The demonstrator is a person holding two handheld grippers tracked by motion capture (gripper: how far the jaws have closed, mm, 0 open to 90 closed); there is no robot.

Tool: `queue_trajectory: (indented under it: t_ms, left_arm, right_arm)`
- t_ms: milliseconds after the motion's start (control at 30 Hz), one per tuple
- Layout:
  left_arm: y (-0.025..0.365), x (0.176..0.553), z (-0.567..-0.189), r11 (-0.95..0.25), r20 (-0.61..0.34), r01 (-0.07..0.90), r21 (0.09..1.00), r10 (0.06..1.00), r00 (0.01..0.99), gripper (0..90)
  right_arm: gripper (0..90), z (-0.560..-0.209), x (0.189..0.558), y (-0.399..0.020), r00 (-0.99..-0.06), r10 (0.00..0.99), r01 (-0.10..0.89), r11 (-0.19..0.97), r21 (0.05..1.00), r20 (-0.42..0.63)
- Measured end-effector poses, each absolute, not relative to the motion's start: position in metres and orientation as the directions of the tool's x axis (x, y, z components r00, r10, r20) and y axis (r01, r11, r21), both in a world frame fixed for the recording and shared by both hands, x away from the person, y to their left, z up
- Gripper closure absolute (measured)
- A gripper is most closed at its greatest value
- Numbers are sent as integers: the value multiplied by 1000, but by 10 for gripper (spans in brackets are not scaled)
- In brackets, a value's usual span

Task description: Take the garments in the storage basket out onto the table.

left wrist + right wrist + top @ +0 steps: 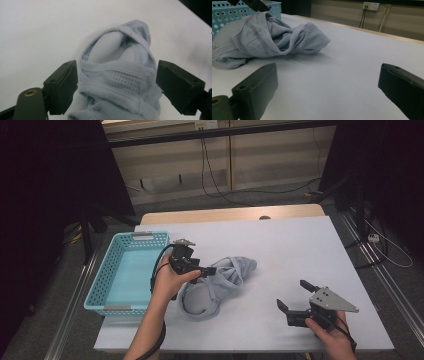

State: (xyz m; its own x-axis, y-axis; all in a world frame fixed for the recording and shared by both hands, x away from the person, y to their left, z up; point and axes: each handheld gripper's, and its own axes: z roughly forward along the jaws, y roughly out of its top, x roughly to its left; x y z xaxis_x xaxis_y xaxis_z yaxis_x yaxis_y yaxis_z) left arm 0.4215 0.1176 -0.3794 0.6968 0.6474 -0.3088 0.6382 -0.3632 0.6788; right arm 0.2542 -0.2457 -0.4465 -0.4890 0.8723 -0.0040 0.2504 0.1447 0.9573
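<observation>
Just right of the basket, on the white table, lies the crumpled pale-blue garment. It's a soft heap, mesh band facing up, and sits apart from the basket wall, not touching it. The basket is light blue plastic with perforated sides, at the table's left edge.

Left gripper is over the garment, on the basket side of it, held in the left hand. Jaws spread wide. In the left gripper view the garment bulges up between the two pads; the left pad sits right against the fabric edge, and the right pad shows a thin gap to the cloth. No squeeze on the fabric visible, so it counts as spread around the cloth, not clamped on it.

Right gripper is well right of the basket, past the garment, near the table's front edge, in the right hand. Its jaws stand wide apart with nothing between them, and bare table shows through the gap in the right gripper view. From there the garment lies ahead and to the left, with the basket behind it.
</observation>
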Motion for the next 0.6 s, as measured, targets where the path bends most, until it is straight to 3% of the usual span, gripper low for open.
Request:
queue_trajectory:
  t_ms: [600]
  left_arm:
    - [133, 416, -382, -351, -278, 629, 694, 675, 683, 137]
  right_arm:
    - [20, -452, 274, -221, -534, 846, 322, 216, 922, -11]
